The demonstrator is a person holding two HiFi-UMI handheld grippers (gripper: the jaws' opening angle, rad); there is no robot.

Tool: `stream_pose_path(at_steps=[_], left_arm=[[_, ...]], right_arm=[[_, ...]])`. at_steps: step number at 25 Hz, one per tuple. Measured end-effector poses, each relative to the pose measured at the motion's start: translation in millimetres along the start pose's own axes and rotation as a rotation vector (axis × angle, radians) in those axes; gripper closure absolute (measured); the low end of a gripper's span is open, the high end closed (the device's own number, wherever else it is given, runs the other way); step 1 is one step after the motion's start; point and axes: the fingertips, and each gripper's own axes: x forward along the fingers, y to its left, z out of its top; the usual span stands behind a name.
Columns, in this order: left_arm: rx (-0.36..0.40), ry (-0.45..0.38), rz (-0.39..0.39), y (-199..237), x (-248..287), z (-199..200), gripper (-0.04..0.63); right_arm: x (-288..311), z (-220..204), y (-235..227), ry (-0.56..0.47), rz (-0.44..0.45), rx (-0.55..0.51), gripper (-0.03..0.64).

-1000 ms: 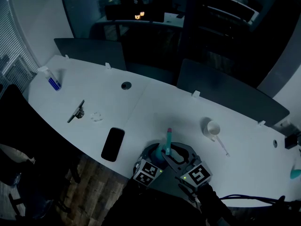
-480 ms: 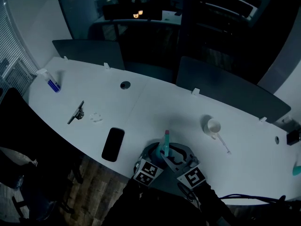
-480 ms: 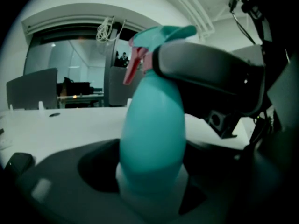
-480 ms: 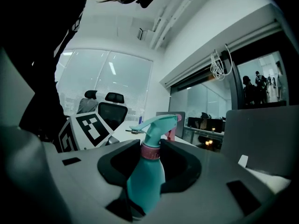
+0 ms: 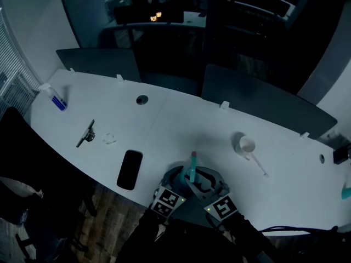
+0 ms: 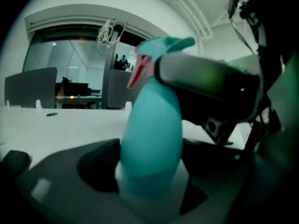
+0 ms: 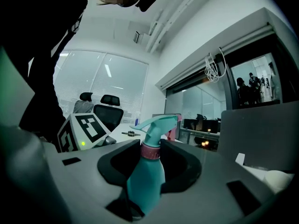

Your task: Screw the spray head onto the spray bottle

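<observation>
A teal spray bottle (image 5: 191, 174) stands upright at the table's front edge, with a teal spray head (image 7: 159, 123) and a pink collar (image 7: 151, 150) on its neck. My left gripper (image 5: 176, 181) is shut on the bottle's wide body (image 6: 152, 139) low down. My right gripper (image 5: 205, 183) comes from the other side, and its dark jaws press on the pink collar just under the head. In the left gripper view, the right gripper's jaw crosses in front of the neck and hides the collar.
A black phone (image 5: 129, 169) lies left of the grippers. Farther left are a black tool (image 5: 86, 133), a small white ring (image 5: 109, 139) and a small bottle with a blue label (image 5: 55, 98). A white cup (image 5: 246, 146) with a thin stick (image 5: 258, 164) sits to the right. Dark dividers (image 5: 98, 64) line the far edge.
The head view has drifted slightly. The right gripper's marker cube has shifted a little to the left. The bottle and the left gripper stay in place.
</observation>
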Motion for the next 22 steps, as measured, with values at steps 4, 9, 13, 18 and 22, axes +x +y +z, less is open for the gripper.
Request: stream_pose_path(at_steps=[4, 9, 13, 18, 22], left_arm=[[0.011, 0.031, -0.241, -7, -12, -3, 0.15], [0.143, 0.125, -0.374, -3, -10, -11, 0.223], [0.117, 0.05, -0.2, 1, -8, -5, 0.237], [0.019, 0.021, 0.079, 3, -10, -5, 0.244], [-0.08, -0.008, 0.322, 6, -15, -5, 0.245]], right_arm=[[-1, 0, -1, 0.008, 0.024, -0.01, 0.485], [2, 0, 0, 0.018, 0.07, -0.014, 0.485], [1, -1, -6, 0.02, 0.037, -0.035, 0.485], [-2, -1, -5, 0.024, -0.029, -0.049, 0.485], [1, 1, 1, 0.019, -0.018, -0.068, 0.485]])
